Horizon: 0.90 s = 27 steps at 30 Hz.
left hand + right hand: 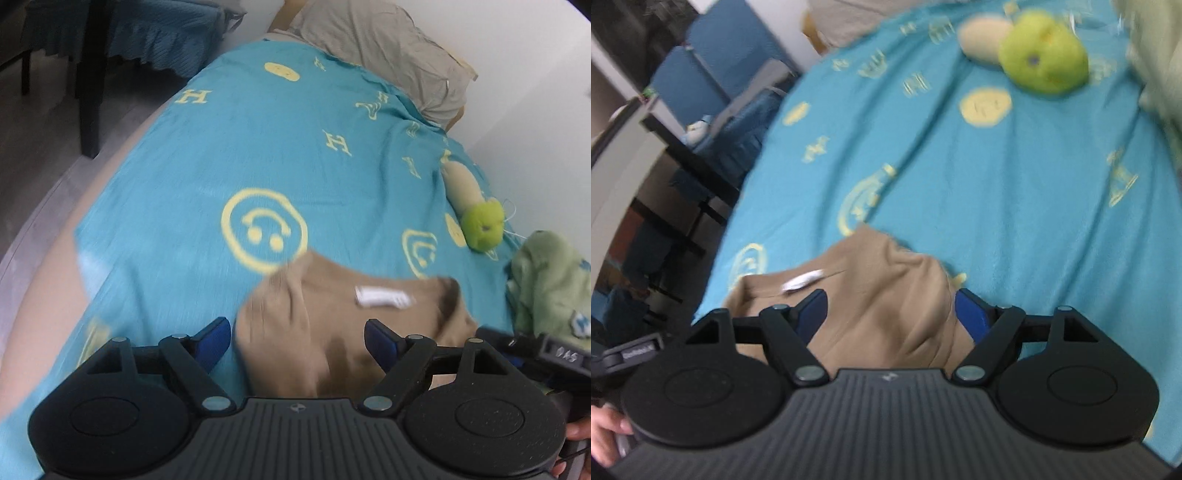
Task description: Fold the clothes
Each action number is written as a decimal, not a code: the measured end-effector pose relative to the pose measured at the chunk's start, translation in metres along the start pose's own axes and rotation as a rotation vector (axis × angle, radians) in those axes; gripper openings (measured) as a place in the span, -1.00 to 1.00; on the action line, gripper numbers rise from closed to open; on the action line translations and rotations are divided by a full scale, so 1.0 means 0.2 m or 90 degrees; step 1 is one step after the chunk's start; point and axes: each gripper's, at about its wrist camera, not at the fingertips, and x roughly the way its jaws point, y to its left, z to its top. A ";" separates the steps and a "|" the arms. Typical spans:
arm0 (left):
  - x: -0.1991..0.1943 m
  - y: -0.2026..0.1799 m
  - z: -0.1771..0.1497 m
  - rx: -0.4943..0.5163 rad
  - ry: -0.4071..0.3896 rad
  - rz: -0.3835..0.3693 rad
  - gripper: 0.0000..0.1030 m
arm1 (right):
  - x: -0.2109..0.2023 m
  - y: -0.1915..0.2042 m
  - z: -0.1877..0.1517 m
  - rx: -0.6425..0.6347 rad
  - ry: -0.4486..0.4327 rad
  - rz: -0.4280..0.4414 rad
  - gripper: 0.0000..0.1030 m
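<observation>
A tan garment (314,325) with a white label (382,297) lies bunched on a teal bedspread (221,155) with yellow smiley prints. My left gripper (297,339) is open just above it, the blue pads (214,339) spread to either side of the cloth. In the right wrist view the same tan garment (886,306) lies between the open fingers of my right gripper (890,314), its label (803,281) to the left. Neither gripper holds cloth. The right gripper's body shows in the left wrist view (546,354). Both views are motion-blurred.
A green plush toy (484,221) with a beige part lies by the wall, also in the right wrist view (1043,59). A pale green garment (554,284) lies at the bed's right. A grey pillow (380,48) sits at the head. A dark chair (88,74) stands on the floor left.
</observation>
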 end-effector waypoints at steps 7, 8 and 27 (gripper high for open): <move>0.14 -0.05 0.08 0.055 0.009 -0.017 -0.74 | 0.07 0.01 0.02 -0.059 -0.001 0.048 -0.79; 0.15 -0.06 0.08 0.062 0.006 -0.018 -0.76 | 0.06 0.02 0.03 -0.062 -0.011 0.043 -0.83; 0.24 -0.22 0.55 0.129 -0.067 0.043 -0.63 | 0.15 -0.09 0.38 0.027 -0.129 0.010 -0.77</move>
